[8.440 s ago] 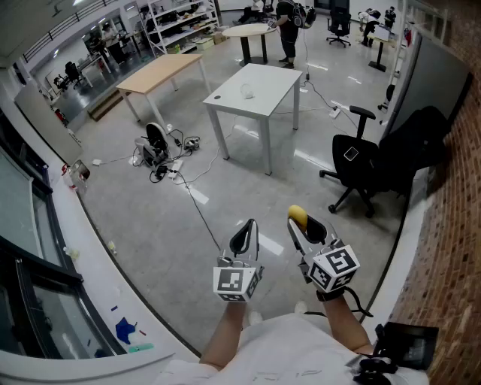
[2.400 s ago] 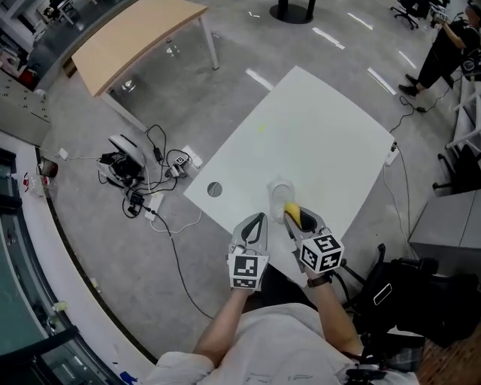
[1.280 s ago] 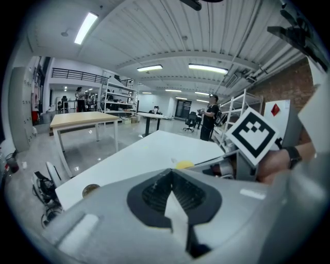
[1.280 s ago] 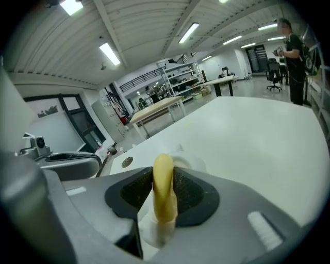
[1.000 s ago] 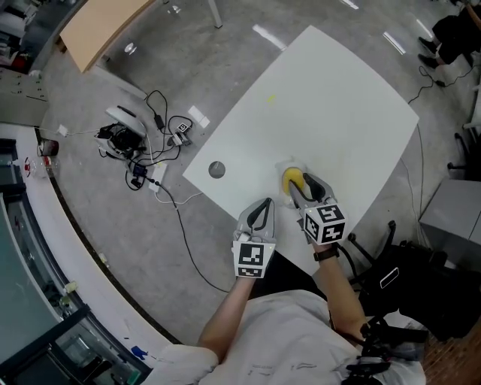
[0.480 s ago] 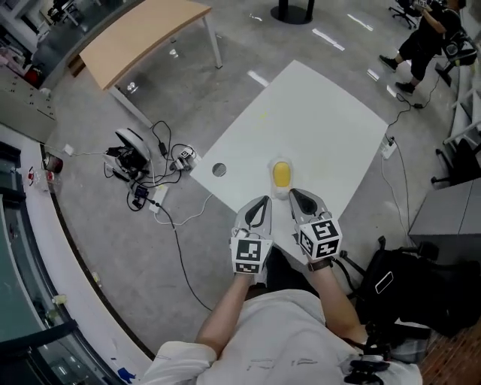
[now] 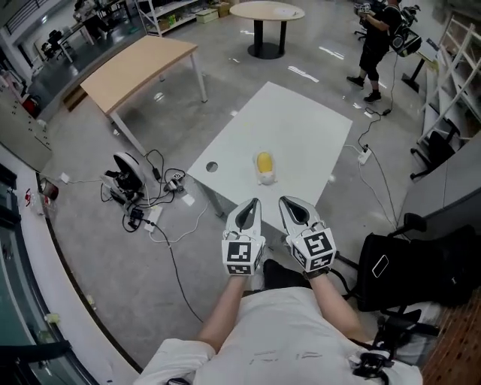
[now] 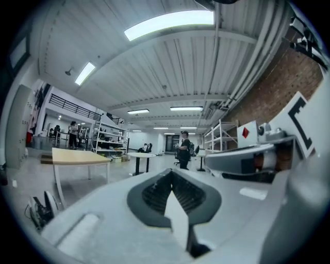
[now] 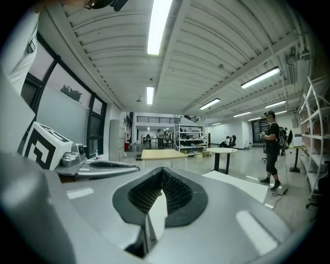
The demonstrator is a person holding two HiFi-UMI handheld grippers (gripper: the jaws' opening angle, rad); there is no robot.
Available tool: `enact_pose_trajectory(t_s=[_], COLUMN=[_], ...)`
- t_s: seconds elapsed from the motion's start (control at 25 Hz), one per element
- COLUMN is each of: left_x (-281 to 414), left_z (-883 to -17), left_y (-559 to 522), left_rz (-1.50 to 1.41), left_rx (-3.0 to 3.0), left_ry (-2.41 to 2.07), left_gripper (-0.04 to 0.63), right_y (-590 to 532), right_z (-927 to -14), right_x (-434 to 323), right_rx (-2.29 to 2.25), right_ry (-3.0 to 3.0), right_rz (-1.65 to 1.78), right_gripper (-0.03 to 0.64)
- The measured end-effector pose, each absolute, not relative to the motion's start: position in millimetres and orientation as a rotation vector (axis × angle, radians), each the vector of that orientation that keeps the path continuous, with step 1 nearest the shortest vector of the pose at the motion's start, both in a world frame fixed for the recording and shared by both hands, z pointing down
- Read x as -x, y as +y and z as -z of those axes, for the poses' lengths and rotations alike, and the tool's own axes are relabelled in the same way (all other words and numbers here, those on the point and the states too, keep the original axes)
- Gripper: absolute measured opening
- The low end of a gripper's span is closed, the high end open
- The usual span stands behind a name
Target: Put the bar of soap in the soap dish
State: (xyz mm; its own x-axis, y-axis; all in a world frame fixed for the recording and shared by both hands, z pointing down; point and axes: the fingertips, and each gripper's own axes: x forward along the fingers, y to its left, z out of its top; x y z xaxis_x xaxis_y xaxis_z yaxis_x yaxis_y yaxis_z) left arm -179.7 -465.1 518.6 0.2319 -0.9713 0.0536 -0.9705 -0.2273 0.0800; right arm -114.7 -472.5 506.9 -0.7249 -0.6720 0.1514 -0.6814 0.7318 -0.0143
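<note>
Bar of soap (image 7: 263, 161) sits in the soap dish (image 7: 267, 179) on the table (image 7: 301, 120) — looks done. Left gripper (image 7: 250, 211) and right gripper (image 7: 291, 210) are pressed together, empty, well clear. Risk: the dish is near the table edge — a bump could knock it off.

The desk (image 7: 308, 128) stands in the middle of the floor, ahead of the person. The soap dish (image 7: 267, 179) sits on it close to its near edge, and the bar of soap (image 7: 264, 161) lies in the dish. Left of the dish, by the desk's near left corner, is a cable hole (image 7: 212, 167).

The left hand-held gripper (image 7: 251, 204) and the right hand-held gripper (image 7: 289, 203) are side by side in front of that near edge, apart from the dish.

A long table (image 7: 143, 64) stands beyond on the left, and a round table (image 7: 267, 11) stands behind the desk. A tangle of cables (image 7: 143, 203) lies on the floor left of the desk. An office chair (image 7: 406, 263) stands at the right.
</note>
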Motion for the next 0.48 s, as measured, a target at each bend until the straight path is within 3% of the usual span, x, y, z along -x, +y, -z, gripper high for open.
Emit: enact_pose_trajectory(t_s=[0.48], left_x=[117.0], left_z=[-501.7], left_y=[-352.6], left_rz=[0.03], left_rx=[-2.448], left_ry=[-1.941], left_gripper=[0.002], right_y=[-352.2], right_z=[-473.7], right_x=[50.4], right_rx=[-1.151], right_ry=[-2.834], right_rz=[0.009], right_gripper=[0.009])
